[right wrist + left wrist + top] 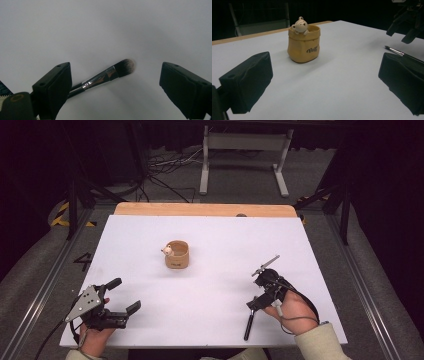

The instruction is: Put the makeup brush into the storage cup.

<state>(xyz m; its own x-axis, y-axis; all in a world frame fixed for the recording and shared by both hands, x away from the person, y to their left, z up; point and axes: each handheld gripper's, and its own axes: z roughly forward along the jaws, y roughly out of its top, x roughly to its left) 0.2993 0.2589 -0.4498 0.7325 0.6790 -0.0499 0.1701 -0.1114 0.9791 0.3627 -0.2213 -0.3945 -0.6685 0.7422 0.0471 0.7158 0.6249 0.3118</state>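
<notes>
Makeup brush flat on white table, bristles between right gripper jaws, spread wide and untouching, poised to pinch. Left gripper also wide, empty, facing bear pot, likely destination.

Table: white top with a wooden strip along its far edge, standing on a grey floor.
Pot: a small tan holder with a little bear figure on its rim, upright near the middle of the table, well apart from both grippers.
Brush: a dark, slim handle lying on the table near the front edge, just under the right gripper.
Left gripper: held low at the front left corner, jaws spread apart with nothing between them, grey plate on top.
Right gripper: held in a hand with a pale sleeve, tipped downwards over the brush; its jaw gap is too small to make out here.
Floor: cables and a white metal stand beyond the table.
</notes>
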